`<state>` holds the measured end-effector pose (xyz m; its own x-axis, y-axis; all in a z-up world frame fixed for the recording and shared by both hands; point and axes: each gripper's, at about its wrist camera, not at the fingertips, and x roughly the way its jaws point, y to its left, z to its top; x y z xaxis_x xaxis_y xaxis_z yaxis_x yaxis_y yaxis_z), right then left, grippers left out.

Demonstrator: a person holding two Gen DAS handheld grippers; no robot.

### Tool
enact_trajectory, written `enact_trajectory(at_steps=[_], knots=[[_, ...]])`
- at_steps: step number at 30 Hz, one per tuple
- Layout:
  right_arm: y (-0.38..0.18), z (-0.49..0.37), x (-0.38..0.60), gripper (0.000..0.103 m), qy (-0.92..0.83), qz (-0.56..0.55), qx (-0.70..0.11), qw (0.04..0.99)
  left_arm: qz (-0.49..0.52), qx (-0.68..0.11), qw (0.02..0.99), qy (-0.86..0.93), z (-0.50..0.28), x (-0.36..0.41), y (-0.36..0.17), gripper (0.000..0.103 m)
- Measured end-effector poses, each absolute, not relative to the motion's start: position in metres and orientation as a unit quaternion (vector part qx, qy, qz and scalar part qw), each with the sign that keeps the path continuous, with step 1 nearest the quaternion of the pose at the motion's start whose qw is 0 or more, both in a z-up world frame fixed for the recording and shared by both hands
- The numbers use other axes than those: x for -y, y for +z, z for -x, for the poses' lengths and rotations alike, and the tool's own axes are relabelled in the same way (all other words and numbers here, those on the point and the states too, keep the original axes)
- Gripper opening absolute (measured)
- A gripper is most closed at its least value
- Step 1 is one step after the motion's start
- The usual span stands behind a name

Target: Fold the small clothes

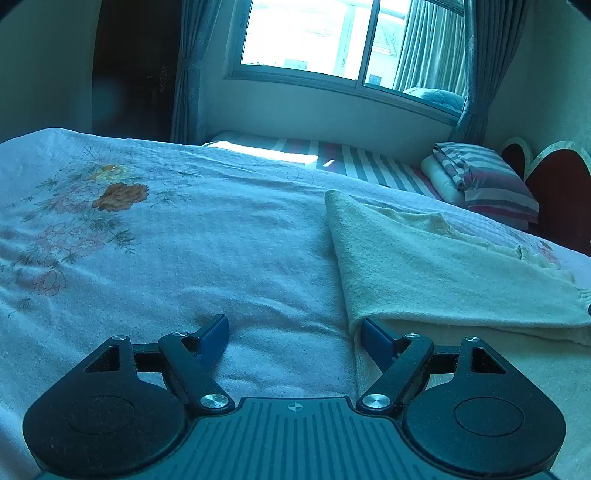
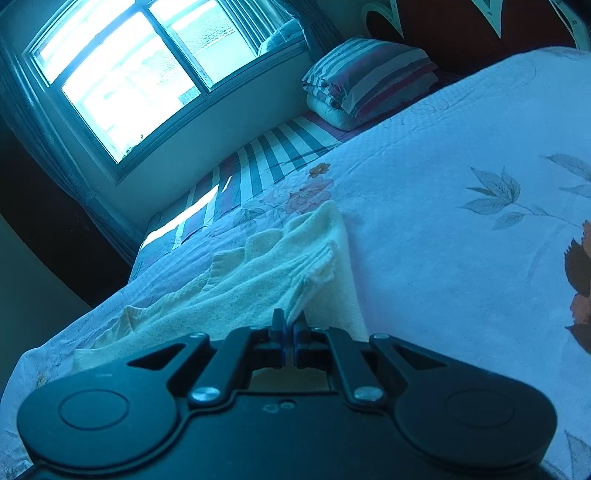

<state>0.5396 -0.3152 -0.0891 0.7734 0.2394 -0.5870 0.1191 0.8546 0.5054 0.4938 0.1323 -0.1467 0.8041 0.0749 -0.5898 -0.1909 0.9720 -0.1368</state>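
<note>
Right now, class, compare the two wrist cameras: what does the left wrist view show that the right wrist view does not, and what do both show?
Left wrist view only: the left gripper, open, its right finger tucked under the cream sweater's folded edge.

Right wrist view only: the right gripper, shut on the sweater's ribbed cuff.

Both: the cream sweater, the floral bedspread, the striped pillow and the window.

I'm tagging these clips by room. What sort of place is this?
Most likely a bedroom: a bed under a white floral bedspread, a folded striped quilt by a dark red headboard, and a curtained window.
</note>
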Motion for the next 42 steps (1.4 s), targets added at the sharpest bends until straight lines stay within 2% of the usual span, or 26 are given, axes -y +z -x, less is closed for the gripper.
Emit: enact_trajectory(at_steps=[8,15,19,20,21,22,23,26,30,31,32,33,34,37,40,42], knots=[[-0.093,-0.528,0.313,0.005,0.050,-0.273,-0.337,0.900,0.154,-0.293,0.938,0.099,-0.492,-0.155,-0.146,0.079],[-0.089,-0.515,0.319,0.005,0.053,-0.308,-0.318,0.895,0.127,-0.283,0.948,0.068,-0.486,-0.147,-0.139,0.079],[-0.103,-0.522,0.320,0.003,0.037,-0.299,-0.350,0.887,0.093,-0.307,0.946,0.052,-0.490,-0.131,-0.146,0.079],[-0.102,-0.521,0.322,0.003,0.040,-0.300,-0.351,0.886,0.090,-0.304,0.947,0.056,-0.489,-0.130,-0.145,0.079],[-0.097,-0.519,0.324,0.008,0.039,-0.296,-0.351,0.887,0.097,-0.294,0.949,0.059,-0.486,-0.132,-0.141,0.079],[-0.090,-0.512,0.327,0.016,0.027,-0.286,-0.342,0.895,0.107,-0.276,0.953,0.062,-0.482,-0.134,-0.135,0.079],[-0.080,-0.504,0.331,0.018,0.014,-0.274,-0.320,0.907,0.106,-0.262,0.957,0.064,-0.481,-0.134,-0.128,0.079],[-0.057,-0.502,0.325,0.010,0.026,-0.207,-0.285,0.936,0.061,-0.250,0.966,0.032,-0.498,-0.117,-0.113,0.079],[-0.072,-0.540,0.296,0.010,0.062,-0.087,-0.332,0.937,0.036,-0.325,0.944,0.037,-0.542,-0.105,-0.136,0.079],[-0.083,-0.550,0.297,0.007,0.059,-0.075,-0.364,0.926,0.053,-0.326,0.943,0.032,-0.543,-0.109,-0.137,0.079],[-0.082,-0.551,0.301,0.006,0.061,-0.081,-0.355,0.929,0.059,-0.317,0.946,0.038,-0.543,-0.113,-0.131,0.079],[-0.076,-0.552,0.304,0.008,0.059,-0.082,-0.354,0.930,0.051,-0.299,0.952,0.045,-0.543,-0.115,-0.124,0.079],[-0.069,-0.553,0.305,0.017,0.059,-0.079,-0.339,0.936,0.048,-0.284,0.957,0.040,-0.546,-0.117,-0.119,0.079],[-0.060,-0.570,0.304,0.022,0.065,-0.086,-0.314,0.943,0.065,-0.288,0.955,0.029,-0.577,-0.121,-0.113,0.079],[-0.077,-0.596,0.301,0.018,0.051,-0.063,-0.344,0.936,0.063,-0.320,0.945,0.040,-0.615,-0.124,-0.130,0.079],[-0.090,-0.603,0.301,0.018,0.055,-0.045,-0.348,0.935,0.047,-0.322,0.945,0.039,-0.623,-0.124,-0.144,0.086]])
